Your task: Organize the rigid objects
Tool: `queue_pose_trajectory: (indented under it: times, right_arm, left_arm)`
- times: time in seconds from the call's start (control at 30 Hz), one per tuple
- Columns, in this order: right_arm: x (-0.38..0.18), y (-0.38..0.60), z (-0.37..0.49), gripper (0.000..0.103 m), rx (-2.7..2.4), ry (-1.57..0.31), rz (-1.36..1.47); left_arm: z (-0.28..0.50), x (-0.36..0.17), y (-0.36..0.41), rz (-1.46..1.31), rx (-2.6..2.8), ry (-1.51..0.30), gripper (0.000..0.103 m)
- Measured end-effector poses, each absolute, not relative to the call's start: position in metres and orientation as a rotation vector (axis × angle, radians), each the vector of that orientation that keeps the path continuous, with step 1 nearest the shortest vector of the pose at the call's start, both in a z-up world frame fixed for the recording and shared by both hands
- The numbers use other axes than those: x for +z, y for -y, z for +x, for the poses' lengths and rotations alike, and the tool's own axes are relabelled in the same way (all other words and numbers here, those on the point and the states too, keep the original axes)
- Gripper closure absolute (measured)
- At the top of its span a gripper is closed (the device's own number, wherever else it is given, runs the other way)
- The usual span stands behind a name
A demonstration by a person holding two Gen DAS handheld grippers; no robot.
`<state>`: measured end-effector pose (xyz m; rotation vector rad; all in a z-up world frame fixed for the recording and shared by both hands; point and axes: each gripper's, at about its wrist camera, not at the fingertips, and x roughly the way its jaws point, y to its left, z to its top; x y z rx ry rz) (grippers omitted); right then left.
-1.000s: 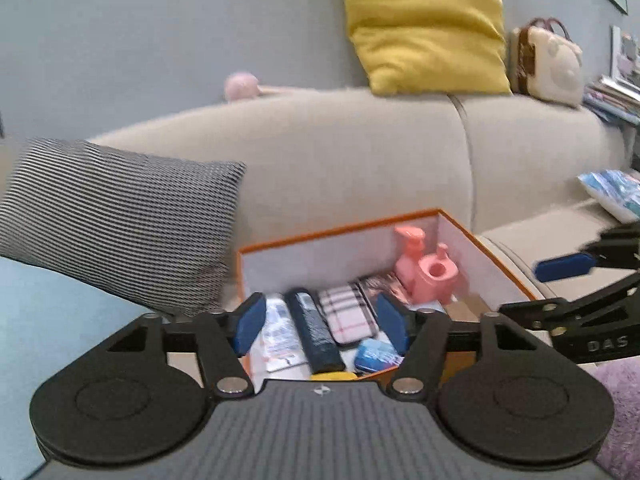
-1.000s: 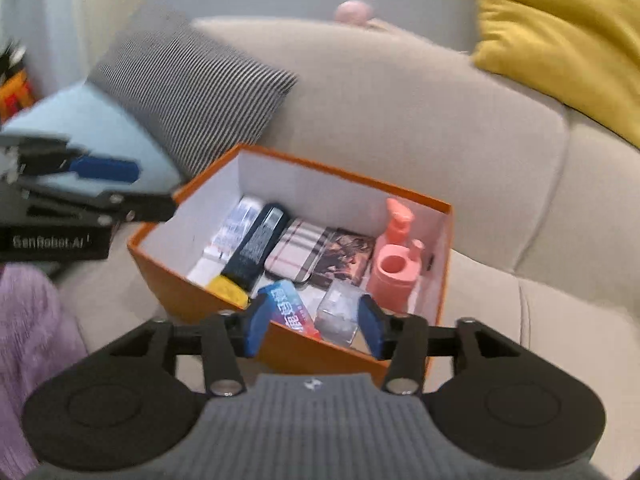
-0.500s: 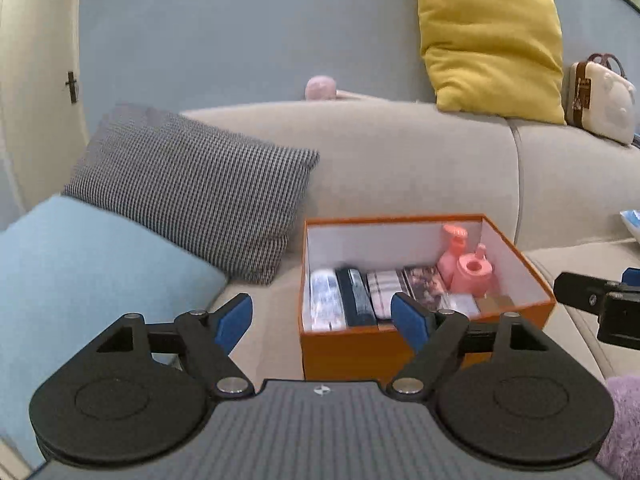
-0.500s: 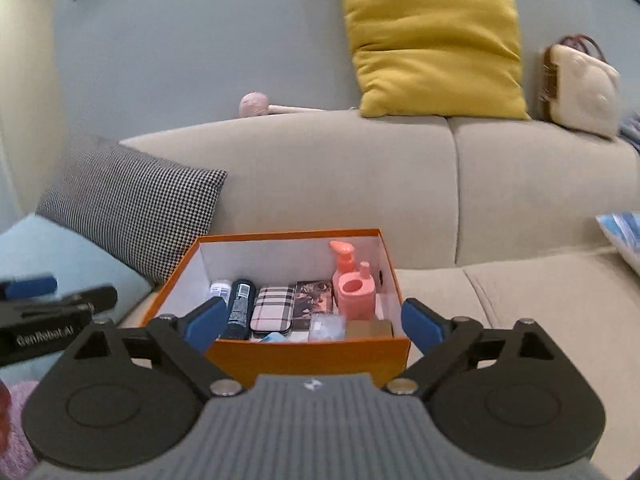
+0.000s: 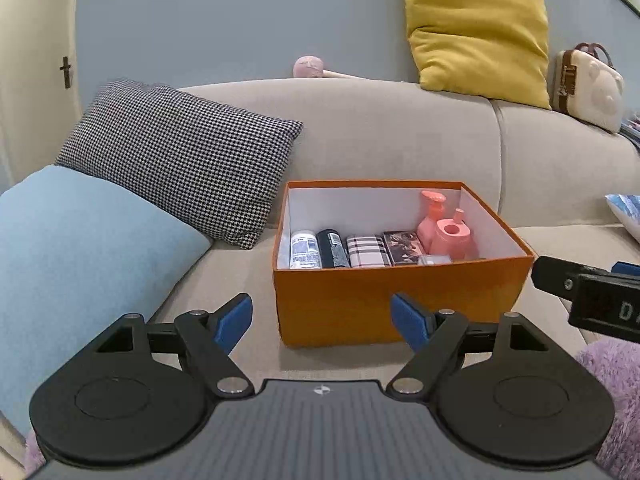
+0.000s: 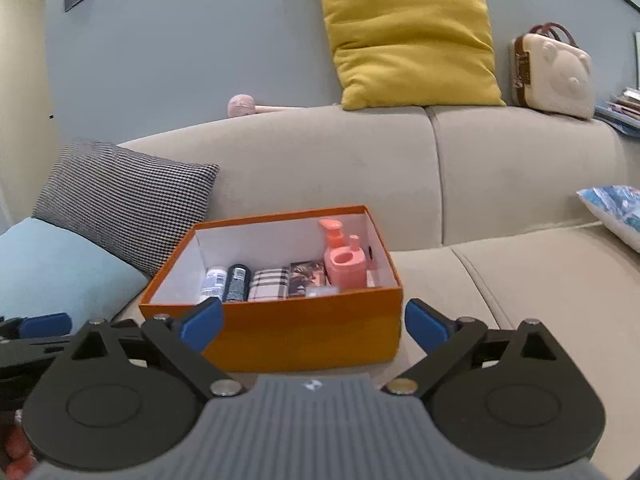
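Orange box (image 5: 400, 300), lidless and white inside, resting on the seat of a beige sofa (image 5: 380, 140), near the backrest. Its contents lie in a row along the near wall, from left to right: a white tube (image 5: 305, 249), a dark tube (image 5: 333, 248), a plaid case (image 5: 367, 251), a dark printed packet (image 5: 404, 247) and a small clear item (image 5: 434, 259). Two pink bottles (image 5: 442, 230) stand upright at the right end. Left of the box, a houndstooth cushion (image 5: 180, 160) leans on the backrest, with a light blue cushion (image 5: 80, 248) nearer the camera. On top of the backrest sit a yellow cushion (image 5: 476, 32), a cream case (image 5: 588, 84) to its right and a pink-headed stick (image 5: 310, 67) to its left. The left gripper (image 5: 322, 320) is spread wide, nothing between its blue pads, short of the box's near wall. The right gripper (image 6: 314, 326), likewise in front of the box, has its jaws opening, nothing between them. Each gripper shows at the edge of the other's view.
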<state>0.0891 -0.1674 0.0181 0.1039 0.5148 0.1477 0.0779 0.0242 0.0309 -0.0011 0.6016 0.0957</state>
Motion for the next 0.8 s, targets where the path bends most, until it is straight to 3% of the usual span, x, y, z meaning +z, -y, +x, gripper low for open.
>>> queue_pose_trajectory:
  times: [0.8]
  right_arm:
    - [0.0071,0.1678,0.0847,0.006,0.165,-0.554,0.074]
  left_arm:
    - [0.0669,0.0258,-0.0161,0.041,0.097,-0.576,0.011]
